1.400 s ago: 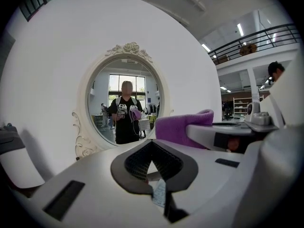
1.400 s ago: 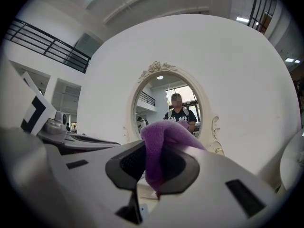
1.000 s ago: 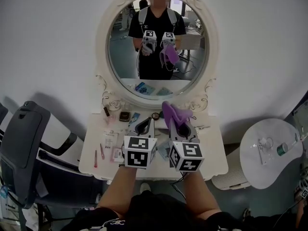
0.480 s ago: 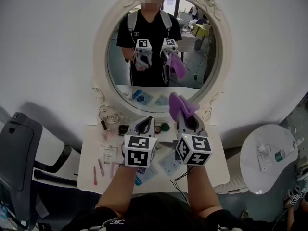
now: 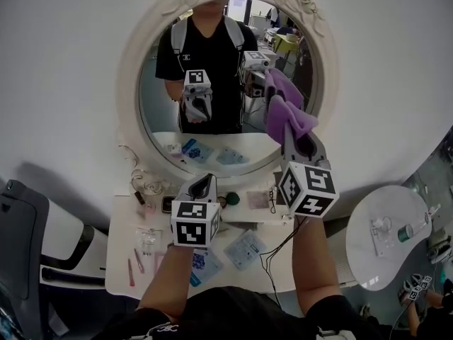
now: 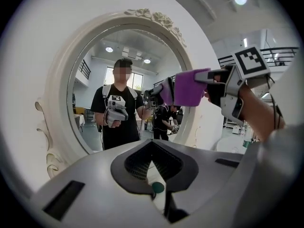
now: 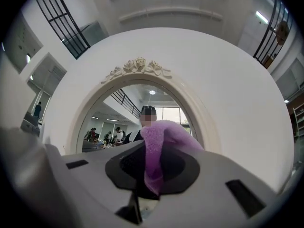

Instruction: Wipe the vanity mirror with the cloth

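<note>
The oval vanity mirror (image 5: 212, 69) in its white carved frame (image 5: 129, 76) hangs above the vanity table. My right gripper (image 5: 296, 139) is raised to the mirror's right side, shut on a purple cloth (image 5: 284, 113). The cloth meets its reflection close to the glass; whether they touch I cannot tell. The left gripper view shows the cloth (image 6: 190, 87) beside the frame (image 6: 61, 103). In the right gripper view the cloth (image 7: 159, 144) hangs between the jaws, below the mirror (image 7: 118, 122). My left gripper (image 5: 203, 184) stays low over the table, shut on nothing.
The white vanity table (image 5: 120, 264) holds small cosmetics, packets (image 5: 244, 248) and a green lid (image 5: 232, 199). A round white side table (image 5: 386, 253) stands at the right, a dark chair (image 5: 18, 246) at the left. Cables trail from the right gripper.
My right gripper has lifted the cloth up and to the right, from over the table to the mirror's right part. The left gripper stayed low. The head view shifted.
</note>
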`<state>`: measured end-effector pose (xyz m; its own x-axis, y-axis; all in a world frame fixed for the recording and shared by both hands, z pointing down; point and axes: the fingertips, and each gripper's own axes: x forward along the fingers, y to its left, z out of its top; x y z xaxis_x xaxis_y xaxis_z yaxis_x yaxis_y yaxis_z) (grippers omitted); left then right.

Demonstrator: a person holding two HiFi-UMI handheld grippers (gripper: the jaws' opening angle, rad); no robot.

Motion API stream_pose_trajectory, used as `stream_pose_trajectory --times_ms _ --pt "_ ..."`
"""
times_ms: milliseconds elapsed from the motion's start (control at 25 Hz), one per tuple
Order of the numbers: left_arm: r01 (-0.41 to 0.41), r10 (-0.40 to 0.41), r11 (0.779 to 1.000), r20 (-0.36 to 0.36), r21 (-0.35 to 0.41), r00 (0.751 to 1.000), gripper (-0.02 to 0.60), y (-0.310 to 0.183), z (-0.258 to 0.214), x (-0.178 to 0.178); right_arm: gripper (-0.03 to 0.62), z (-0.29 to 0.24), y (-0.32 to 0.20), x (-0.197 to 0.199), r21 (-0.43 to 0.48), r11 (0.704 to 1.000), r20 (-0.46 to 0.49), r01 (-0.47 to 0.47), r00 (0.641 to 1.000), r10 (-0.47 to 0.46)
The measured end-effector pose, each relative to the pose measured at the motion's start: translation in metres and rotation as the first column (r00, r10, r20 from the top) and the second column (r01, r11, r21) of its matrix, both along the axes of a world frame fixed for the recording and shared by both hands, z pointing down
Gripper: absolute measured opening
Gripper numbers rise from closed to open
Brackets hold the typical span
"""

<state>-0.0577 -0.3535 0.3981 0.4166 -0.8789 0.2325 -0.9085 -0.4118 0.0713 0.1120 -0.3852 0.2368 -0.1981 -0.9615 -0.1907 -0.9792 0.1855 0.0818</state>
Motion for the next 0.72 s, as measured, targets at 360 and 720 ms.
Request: stream_pose_trajectory --times_ms 360,720 --pt "0.069 -0.069 0.998 0.026 0.007 0.997 -0.003 -0.002 -0.002 -0.004 0.054 -0.098 -0.032 0.01 0.16 0.987 -0.048 0.008 0.999 0.0" --pt "0.144 -0.145 0.989 0.041 0.022 0.989 -0.003 0.007 -0.006 -0.029 0.054 -0.14 -0.066 0.008 0.147 0.988 -0.065 -0.053 0.996 0.063"
